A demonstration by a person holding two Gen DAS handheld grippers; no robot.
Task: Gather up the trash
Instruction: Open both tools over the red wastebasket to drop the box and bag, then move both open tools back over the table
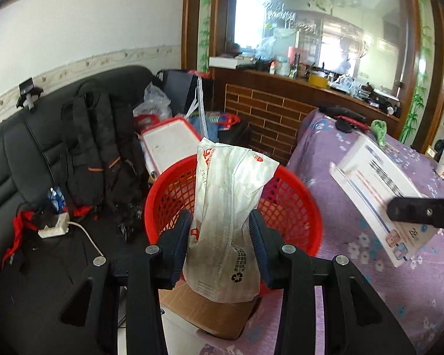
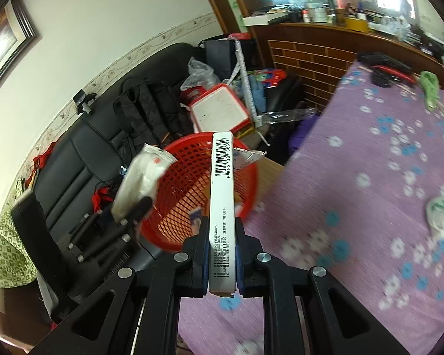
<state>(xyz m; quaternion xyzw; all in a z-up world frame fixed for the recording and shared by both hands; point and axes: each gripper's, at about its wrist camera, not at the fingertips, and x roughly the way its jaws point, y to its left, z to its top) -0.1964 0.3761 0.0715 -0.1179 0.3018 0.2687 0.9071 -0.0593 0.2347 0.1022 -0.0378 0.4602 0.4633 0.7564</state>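
My left gripper (image 1: 220, 222) is shut on a crumpled white plastic wrapper (image 1: 228, 207) with red print, held upright in front of the red mesh basket (image 1: 284, 204). My right gripper (image 2: 221, 227) is shut on a flat white carton (image 2: 221, 201) held edge-on, barcode up, its far end over the red mesh basket (image 2: 192, 183). From the left wrist view the carton (image 1: 376, 195) shows at the right above the tablecloth, with one finger of the right gripper across it. The right wrist view shows the left gripper's fingers (image 2: 143, 205) and the wrapper (image 2: 142, 177) at the basket's left rim. A torn paper scrap (image 2: 245, 155) lies at the basket's far rim.
The basket stands at the edge of a table with a purple flowered cloth (image 2: 355, 162). A black sofa (image 1: 44, 153) holds a backpack (image 1: 100, 148), a power strip (image 1: 53, 227) and a red-rimmed white tray (image 1: 171, 145). A white wrapper (image 2: 441, 213) and green scrap (image 2: 429, 87) lie on the cloth.
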